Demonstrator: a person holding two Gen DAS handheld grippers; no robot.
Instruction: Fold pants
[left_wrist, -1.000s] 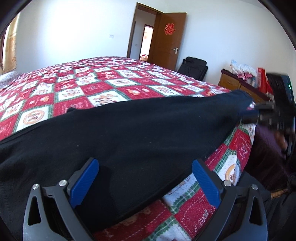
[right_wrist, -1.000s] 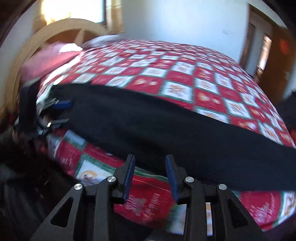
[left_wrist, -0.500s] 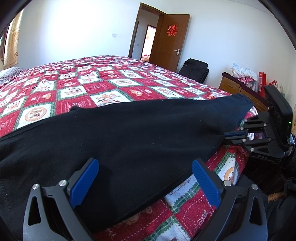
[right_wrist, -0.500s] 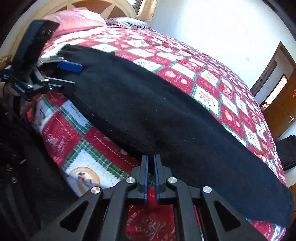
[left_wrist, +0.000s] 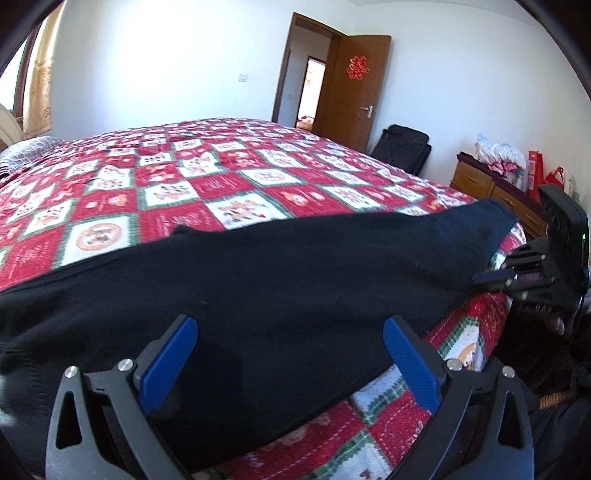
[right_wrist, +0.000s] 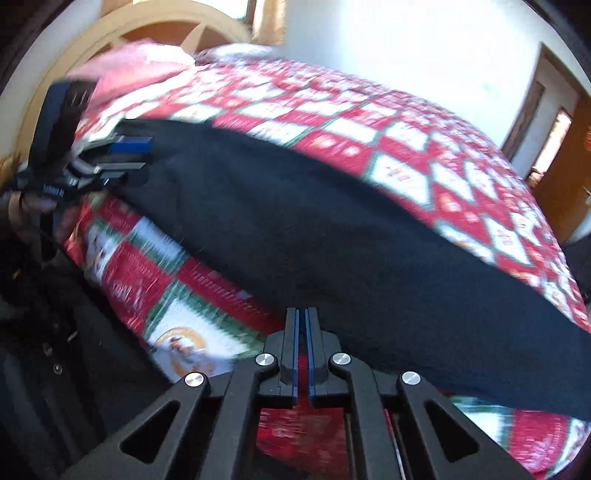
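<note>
Black pants (left_wrist: 295, 266) lie stretched along the near edge of the bed, leg end to the right in the left wrist view. My left gripper (left_wrist: 290, 354) hovers over the wide end, jaws far apart, blue pads (left_wrist: 170, 362) clear of the cloth. In the right wrist view the pants (right_wrist: 332, 229) run across the quilt, and the left gripper (right_wrist: 136, 158) sits at their far left end. My right gripper (right_wrist: 303, 325) is shut, its tips pinching the pants' near edge. The left wrist view shows the right gripper (left_wrist: 480, 278) at the leg end.
A red, white and green patchwork quilt (left_wrist: 221, 177) covers the bed. Beyond it are an open brown door (left_wrist: 354, 88), a black bag (left_wrist: 402, 147) and a wooden dresser (left_wrist: 480, 181) with bags on top. A headboard (right_wrist: 147, 29) and pink pillow (right_wrist: 140, 62) lie at the bed's head.
The right gripper's jaws went from partly open to shut at the pants' near edge, and it dipped slightly. The left gripper stayed open over the wide end.
</note>
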